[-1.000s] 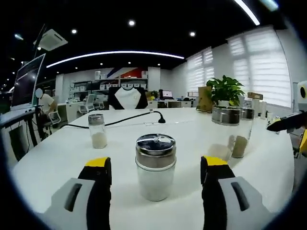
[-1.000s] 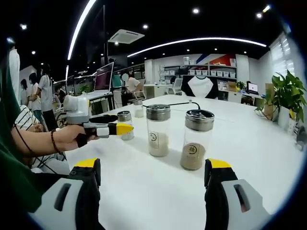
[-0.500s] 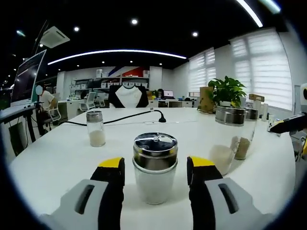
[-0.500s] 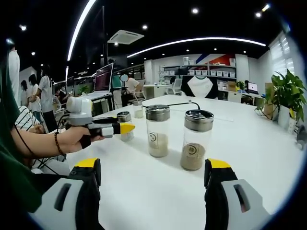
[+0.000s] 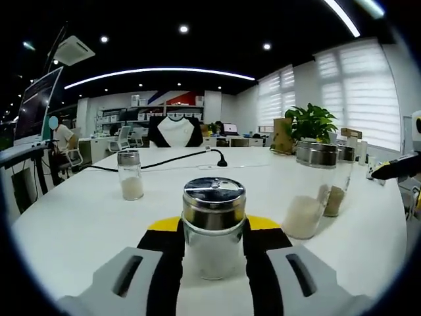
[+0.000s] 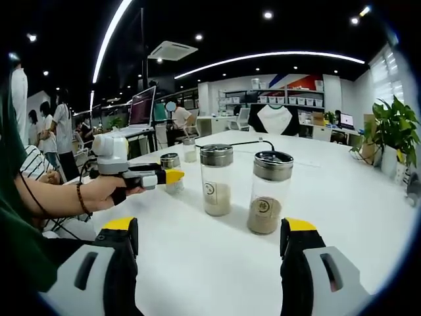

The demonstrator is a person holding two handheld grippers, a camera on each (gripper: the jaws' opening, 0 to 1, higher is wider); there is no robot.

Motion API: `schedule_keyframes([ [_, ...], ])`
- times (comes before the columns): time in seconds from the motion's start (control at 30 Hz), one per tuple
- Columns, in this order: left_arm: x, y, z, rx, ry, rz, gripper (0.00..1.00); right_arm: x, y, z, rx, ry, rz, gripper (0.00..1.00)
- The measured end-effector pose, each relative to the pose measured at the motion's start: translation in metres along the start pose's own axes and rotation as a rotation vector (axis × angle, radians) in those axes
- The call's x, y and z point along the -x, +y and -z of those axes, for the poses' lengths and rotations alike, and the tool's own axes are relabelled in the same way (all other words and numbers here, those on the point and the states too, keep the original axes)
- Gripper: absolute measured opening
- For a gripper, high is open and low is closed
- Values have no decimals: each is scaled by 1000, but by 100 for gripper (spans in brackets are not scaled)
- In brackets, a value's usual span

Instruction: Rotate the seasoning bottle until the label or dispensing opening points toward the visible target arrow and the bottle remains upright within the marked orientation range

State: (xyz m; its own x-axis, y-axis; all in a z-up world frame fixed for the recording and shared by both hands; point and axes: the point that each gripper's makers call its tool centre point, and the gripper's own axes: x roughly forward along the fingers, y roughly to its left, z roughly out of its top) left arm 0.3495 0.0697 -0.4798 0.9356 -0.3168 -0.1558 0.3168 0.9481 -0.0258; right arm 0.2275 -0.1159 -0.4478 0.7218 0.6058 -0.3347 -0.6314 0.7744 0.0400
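White round table [image 5: 79, 217], upright throughout. Left gripper [image 5: 212, 232] clamped on seasoning bottle [image 5: 213, 227] near table's front edge: squat clear glass, pale granules inside, shiny steel shaker lid with small holes; no label seen. Right gripper [image 6: 207, 253] spread wide, gripping nothing, facing two taller jars [image 6: 216, 179] [image 6: 268, 191] with round labels. Small shaker [image 5: 130, 174] well behind.

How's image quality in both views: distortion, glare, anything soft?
Left gripper view: strong fisheye bend, the ceiling light strip arcs; bright windows at right wash out; the clamped seasoning bottle is sharp, with glints on its metal lid. Right gripper view: same barrel distortion; the two jars on the white table are crisp with soft shadows; the people at the left edge are stretched and dim.
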Motion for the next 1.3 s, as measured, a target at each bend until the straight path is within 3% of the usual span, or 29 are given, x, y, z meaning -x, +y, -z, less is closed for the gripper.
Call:
schedule_keyframes([
  [0.73, -1, -1, -1, -14, -9, 50, 36, 0, -1, 1, -3, 6, 0, 91],
  [1.3, -3, -3, -1, -29, -9, 174, 36, 0, -1, 1, 2, 9, 0, 90],
])
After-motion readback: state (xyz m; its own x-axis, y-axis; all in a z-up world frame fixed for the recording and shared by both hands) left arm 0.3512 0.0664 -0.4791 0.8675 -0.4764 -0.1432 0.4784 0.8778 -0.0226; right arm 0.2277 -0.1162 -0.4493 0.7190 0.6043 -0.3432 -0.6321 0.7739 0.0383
